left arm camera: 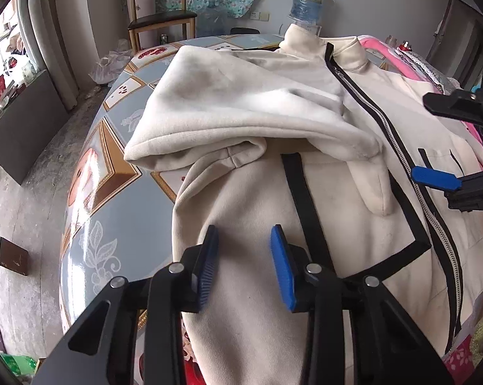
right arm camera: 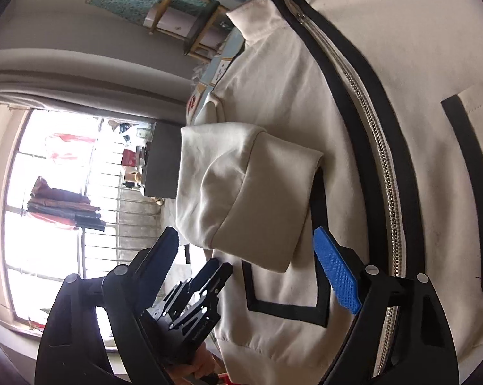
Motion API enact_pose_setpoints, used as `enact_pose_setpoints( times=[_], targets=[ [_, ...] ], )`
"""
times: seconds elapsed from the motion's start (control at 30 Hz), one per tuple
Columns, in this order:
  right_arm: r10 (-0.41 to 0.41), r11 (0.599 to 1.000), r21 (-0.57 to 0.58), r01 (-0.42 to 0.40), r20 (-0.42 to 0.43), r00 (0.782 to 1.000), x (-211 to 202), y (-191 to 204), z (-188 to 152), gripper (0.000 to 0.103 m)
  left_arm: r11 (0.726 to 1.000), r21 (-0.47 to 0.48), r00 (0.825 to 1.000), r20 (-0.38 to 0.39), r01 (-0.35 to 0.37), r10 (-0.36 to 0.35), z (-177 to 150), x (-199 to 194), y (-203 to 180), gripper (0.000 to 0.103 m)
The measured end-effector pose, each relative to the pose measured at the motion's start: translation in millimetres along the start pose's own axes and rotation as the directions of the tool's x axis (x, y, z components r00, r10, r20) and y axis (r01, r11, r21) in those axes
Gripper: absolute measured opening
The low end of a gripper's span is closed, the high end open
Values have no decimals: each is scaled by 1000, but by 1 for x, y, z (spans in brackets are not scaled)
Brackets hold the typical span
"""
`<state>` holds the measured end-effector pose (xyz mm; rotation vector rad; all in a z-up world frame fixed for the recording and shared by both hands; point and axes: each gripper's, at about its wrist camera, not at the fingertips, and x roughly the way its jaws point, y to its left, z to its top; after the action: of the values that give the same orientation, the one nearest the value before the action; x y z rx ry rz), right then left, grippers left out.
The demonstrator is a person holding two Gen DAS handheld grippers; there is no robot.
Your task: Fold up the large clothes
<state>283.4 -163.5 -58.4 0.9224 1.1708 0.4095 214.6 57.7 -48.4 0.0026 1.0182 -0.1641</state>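
A cream zip jacket (left arm camera: 248, 211) with black trim lies spread on the patterned table (left arm camera: 113, 173). One sleeve (left arm camera: 241, 109) is folded across its chest, with the cuff (left arm camera: 374, 192) next to the zipper (left arm camera: 382, 122). My left gripper (left arm camera: 244, 229) hovers over the jacket's lower left panel, jaws parted, with no fabric pinched between the blue pads. At the right edge of the same view my right gripper (left arm camera: 424, 138) stands open above the zipper side. In the right wrist view the right gripper (right arm camera: 245, 234) is wide open, and the folded sleeve (right arm camera: 241, 186) lies just ahead of its fingers without touching the pads. The left gripper (right arm camera: 214, 266) shows below that.
A wooden chair (left arm camera: 159, 16) and a water bottle (left arm camera: 307, 0) stand beyond the table's far edge. Pink cloth (left arm camera: 402, 57) lies under the jacket at the right. A brown box (left arm camera: 10, 255) sits on the floor at the left. A barred window (right arm camera: 65, 208) is behind.
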Motion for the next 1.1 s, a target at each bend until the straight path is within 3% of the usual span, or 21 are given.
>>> enact_pose_setpoints(
  times=[0.17,0.47,0.57,0.63,0.7,0.93,1.1],
  targets=[
    [-5,998,57,6,-20,1000,15,-12,1,71,1000,-11,1000,-4,9,-9,1,0,3,30],
    [-68,998,20,68,-5,998,29,-3,2,61,1000,-11,1000,-3,-7,7,0,0,3,29],
    [-139,990,-29,139,20,990,27,1,1,46,1000,-13,1000,-4,-12,12,1,1,1,29],
    [-196,978,-60,198,39,980,30,3,0,23,1000,-12,1000,-6,-17,17,1,1,1,29],
    [-217,972,-85,221,54,975,29,4,-2,9,1000,-11,1000,-8,-22,22,2,1,0,29],
    [-238,945,-180,274,200,951,-12,30,7,6,999,-1,999,-9,-33,33,1,2,-2,28],
    [-256,917,-207,342,353,900,-59,46,28,6,999,17,999,-17,-47,47,2,2,-4,28]
  ],
)
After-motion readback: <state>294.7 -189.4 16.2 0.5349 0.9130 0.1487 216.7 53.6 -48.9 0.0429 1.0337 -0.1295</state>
